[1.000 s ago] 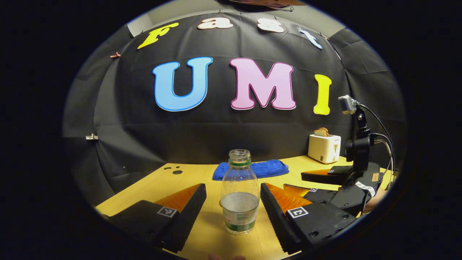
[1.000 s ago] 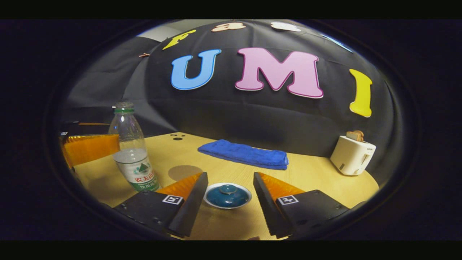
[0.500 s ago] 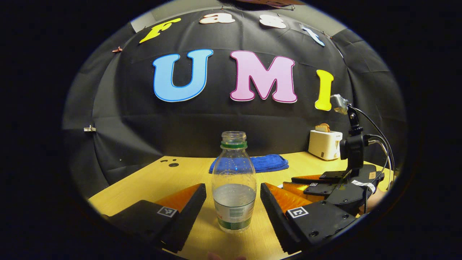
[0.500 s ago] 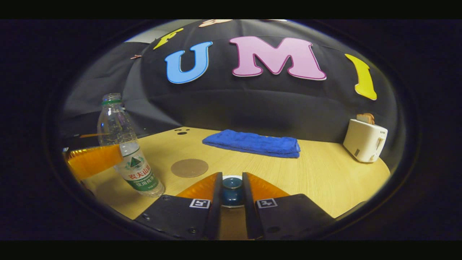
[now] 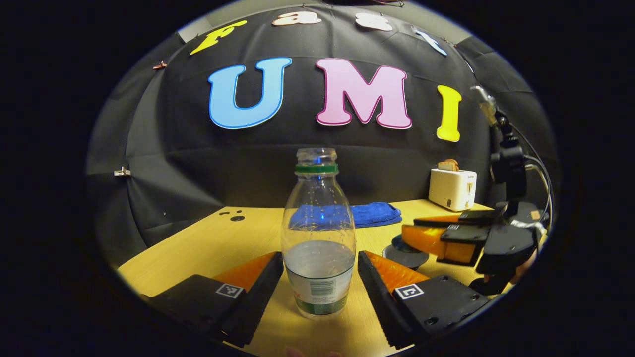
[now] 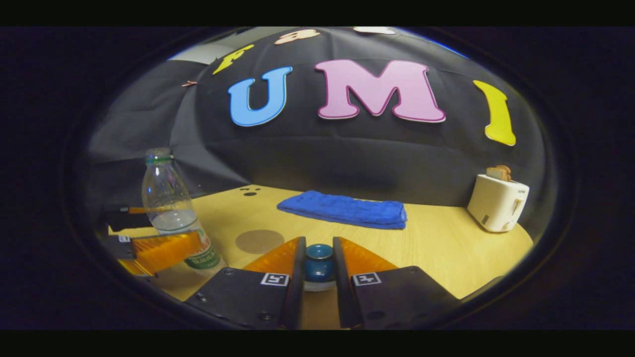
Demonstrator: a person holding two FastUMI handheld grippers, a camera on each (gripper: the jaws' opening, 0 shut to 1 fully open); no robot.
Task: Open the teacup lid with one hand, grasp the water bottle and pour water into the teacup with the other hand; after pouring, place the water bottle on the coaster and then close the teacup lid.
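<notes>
Clear plastic, uncapped and roughly a third full, the water bottle point(image 5: 318, 238) stands upright on the counter point(image 5: 208, 248) between the spread fingers of the left tool point(image 5: 320, 282), neither finger pressing on it. With no cap on, my worry is a knock: if one finger meets the wall before the other as they come together, the light bottle could tip or skid and spill across the wood. A squeeze too hard on thin plastic could also push water up toward the open neck. The right tool point(image 6: 318, 270) is pressed together on the blue knob of the teacup lid point(image 6: 318, 258), pinching it from both sides. In the left gripper view the lid point(image 5: 407, 250) appears to hang tilted above the counter under that tool, though I cannot tell how far it is from the cup, which is hidden. The knob is small, round and glazed, so it may slip or swivel in the grip, and a dropped lid could chip or land back on the cup. The two tools work close beside each other, so the bottle's swing toward the cup could clip the right tool or the lid. The round brown coaster point(image 6: 259, 241) lies bare on the counter just behind and to the side of the bottle, an easy landing spot. A folded blue towel point(image 6: 345, 210) sits farther back near the wall and a white toaster point(image 6: 497, 202) with bread in it stands well off to the side; neither seems to be in the way.
</notes>
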